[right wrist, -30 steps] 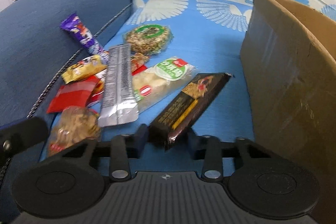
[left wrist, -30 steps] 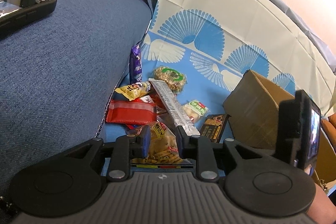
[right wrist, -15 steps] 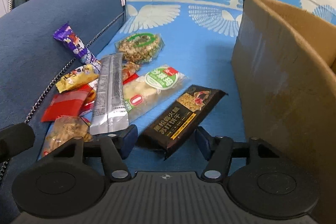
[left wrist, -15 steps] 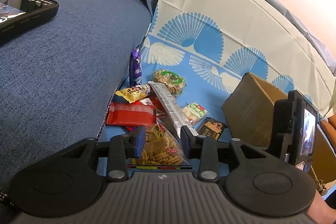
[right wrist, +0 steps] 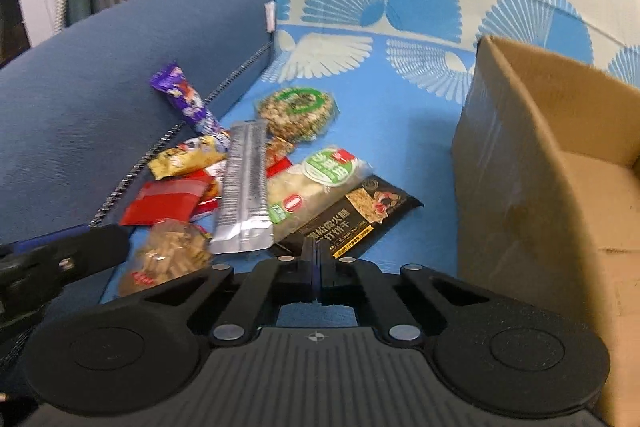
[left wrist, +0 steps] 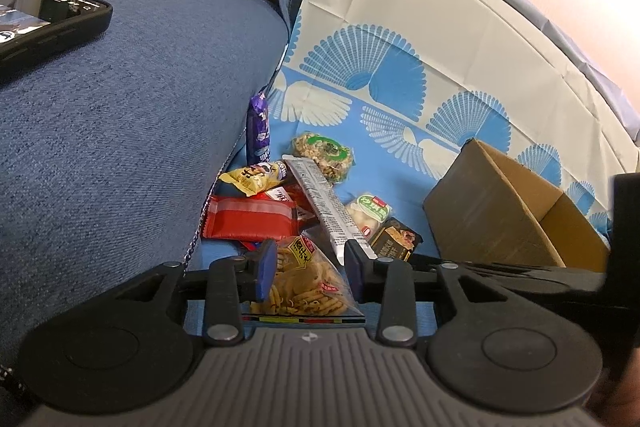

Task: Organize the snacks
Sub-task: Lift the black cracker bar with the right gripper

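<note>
Several snack packets lie in a pile on the blue patterned cloth point(right wrist: 420, 131). My left gripper point(left wrist: 310, 269) is open, its fingers either side of a clear bag of yellow twisted snacks point(left wrist: 306, 285). My right gripper point(right wrist: 316, 259) is shut on the near end of the black cracker packet point(right wrist: 352, 215), which rests on the cloth. In the pile are a silver bar point(right wrist: 246, 187), a green-label white packet point(right wrist: 316, 179), a red packet point(right wrist: 168, 203), a yellow packet point(right wrist: 184, 161), a purple bar point(right wrist: 188, 103) and a round nut cake point(right wrist: 298, 111). The cardboard box point(right wrist: 540, 163) stands open at the right.
The blue sofa arm point(left wrist: 112, 131) rises on the left, with a black phone point(left wrist: 44, 15) on top of it. The cloth runs up the sofa back behind the snacks. My right gripper's body point(left wrist: 560, 279) shows at the right in the left wrist view.
My right gripper opened around the black cracker packet and has now shut on its near end. My left gripper has opened wider around the yellow snack bag and pulled back a little.
</note>
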A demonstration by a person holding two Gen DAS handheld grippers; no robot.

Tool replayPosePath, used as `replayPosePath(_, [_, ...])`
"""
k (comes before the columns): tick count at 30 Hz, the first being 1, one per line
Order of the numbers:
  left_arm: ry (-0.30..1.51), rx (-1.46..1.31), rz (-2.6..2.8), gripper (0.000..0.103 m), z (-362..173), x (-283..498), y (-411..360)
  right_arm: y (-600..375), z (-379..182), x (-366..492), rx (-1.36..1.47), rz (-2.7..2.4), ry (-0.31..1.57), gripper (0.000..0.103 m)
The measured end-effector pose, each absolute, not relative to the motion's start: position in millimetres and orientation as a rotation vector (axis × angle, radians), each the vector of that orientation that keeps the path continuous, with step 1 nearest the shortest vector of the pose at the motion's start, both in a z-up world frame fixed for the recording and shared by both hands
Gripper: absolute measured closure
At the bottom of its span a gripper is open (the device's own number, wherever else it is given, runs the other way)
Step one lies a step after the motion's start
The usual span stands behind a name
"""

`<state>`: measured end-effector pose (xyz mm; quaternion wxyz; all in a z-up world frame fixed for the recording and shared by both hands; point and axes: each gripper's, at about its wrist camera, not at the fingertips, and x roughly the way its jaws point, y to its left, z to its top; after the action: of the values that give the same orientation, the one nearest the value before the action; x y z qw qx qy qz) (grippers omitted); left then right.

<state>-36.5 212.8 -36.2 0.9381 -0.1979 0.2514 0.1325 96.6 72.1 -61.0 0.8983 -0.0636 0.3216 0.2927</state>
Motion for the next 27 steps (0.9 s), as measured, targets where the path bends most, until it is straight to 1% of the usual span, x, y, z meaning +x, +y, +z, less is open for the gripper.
replayPosePath(5, [0.504, -0.415, 0.270, 0.062, -33.4, -41.4, 214.0, 62.7, -42.9, 78.4, -0.144, 0.642, 0.663, 0.103])
replayPosePath(9, [0.492, -0.420, 0.270, 0.062, -31.8, -46.6, 214.7, 55.9, -43.3, 74.3, -0.116, 0.621, 0.695, 0.101])
replayPosePath(10, [0.489, -0.420, 0.269, 0.062, -31.7, -47.4, 214.9, 54.9, -45.0, 75.0, -0.103, 0.618, 0.696, 0.095])
replayPosePath(11, [0.487, -0.420, 0.270, 0.062, -31.6, -47.7, 214.5, 55.3, -47.2, 75.4, -0.096, 0.611, 0.696, 0.081])
replayPosePath(12, [0.486, -0.419, 0.271, 0.061, -32.1, -48.3, 214.6, 56.3, -49.9, 77.1, -0.089, 0.600, 0.696, 0.071])
replayPosePath(13, [0.484, -0.417, 0.272, 0.060, -32.2, -48.4, 214.2, 58.0, -52.8, 79.0, -0.082, 0.585, 0.697, 0.049])
replayPosePath(14, [0.483, -0.416, 0.273, 0.059, -32.4, -48.3, 213.7, 60.6, -55.5, 82.2, -0.076, 0.571, 0.695, 0.039])
replayPosePath(18, [0.477, -0.418, 0.267, 0.058, -32.7, -46.4, 214.0, 73.7, -67.8, 104.5, -0.055, 0.522, 0.714, 0.037])
replayPosePath(20, [0.475, -0.417, 0.262, 0.058, -32.8, -45.2, 214.7, 82.0, -75.2, 119.6, -0.038, 0.481, 0.736, 0.026])
replayPosePath(21, [0.475, -0.416, 0.261, 0.058, -32.8, -43.9, 215.2, 86.0, -78.9, 126.2, -0.036, 0.458, 0.744, 0.025])
replayPosePath(25, [0.472, -0.418, 0.255, 0.057, -32.7, -39.7, 216.3, 100.3, -87.6, 148.6, -0.047, 0.408, 0.762, 0.020])
replayPosePath(27, [0.471, -0.419, 0.251, 0.056, -32.7, -38.5, 217.0, 107.5, -93.2, 158.0, -0.080, 0.387, 0.784, 0.020])
